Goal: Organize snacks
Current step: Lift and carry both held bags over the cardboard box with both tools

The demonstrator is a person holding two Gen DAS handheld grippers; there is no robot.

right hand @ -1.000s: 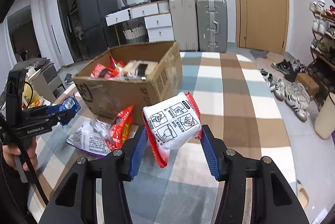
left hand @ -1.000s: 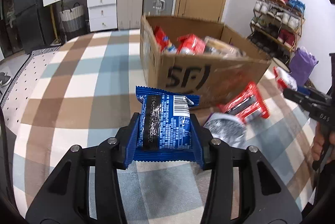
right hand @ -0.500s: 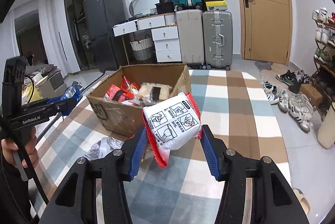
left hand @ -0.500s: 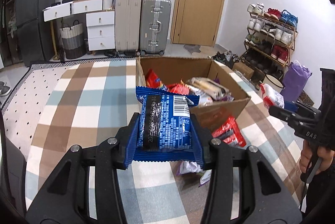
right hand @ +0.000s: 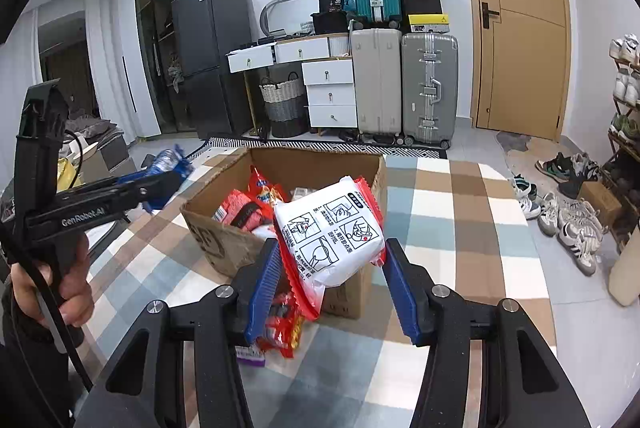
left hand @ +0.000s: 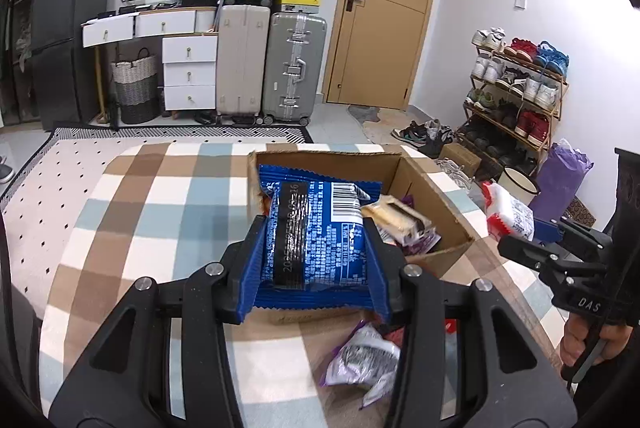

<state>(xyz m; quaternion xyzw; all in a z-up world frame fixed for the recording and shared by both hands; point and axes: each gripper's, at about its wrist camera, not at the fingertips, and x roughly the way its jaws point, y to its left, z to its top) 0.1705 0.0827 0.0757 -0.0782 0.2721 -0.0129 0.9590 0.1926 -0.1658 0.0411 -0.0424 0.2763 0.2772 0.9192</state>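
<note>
My left gripper [left hand: 314, 264] is shut on a blue snack packet [left hand: 316, 232] and holds it above the near edge of an open cardboard box [left hand: 424, 184]. My right gripper [right hand: 332, 276] is shut on a white and red noodle packet [right hand: 336, 232], held above the box's near right corner [right hand: 352, 164]. The box holds several snacks, red packets [right hand: 240, 208] among them. The right gripper with its packet also shows at the right of the left wrist view [left hand: 516, 228]. The left gripper shows at the left of the right wrist view [right hand: 160, 184].
The box stands on a checked cloth [left hand: 160, 196]. A purple and silver packet [left hand: 364, 356] and red packets [right hand: 280, 324] lie on the cloth in front of the box. Suitcases [left hand: 296, 68], drawers [left hand: 188, 72] and a shoe rack [left hand: 516, 92] stand behind.
Both grippers have risen with their packets and moved toward the box, so its open top now lies below them. Both grips are unchanged.
</note>
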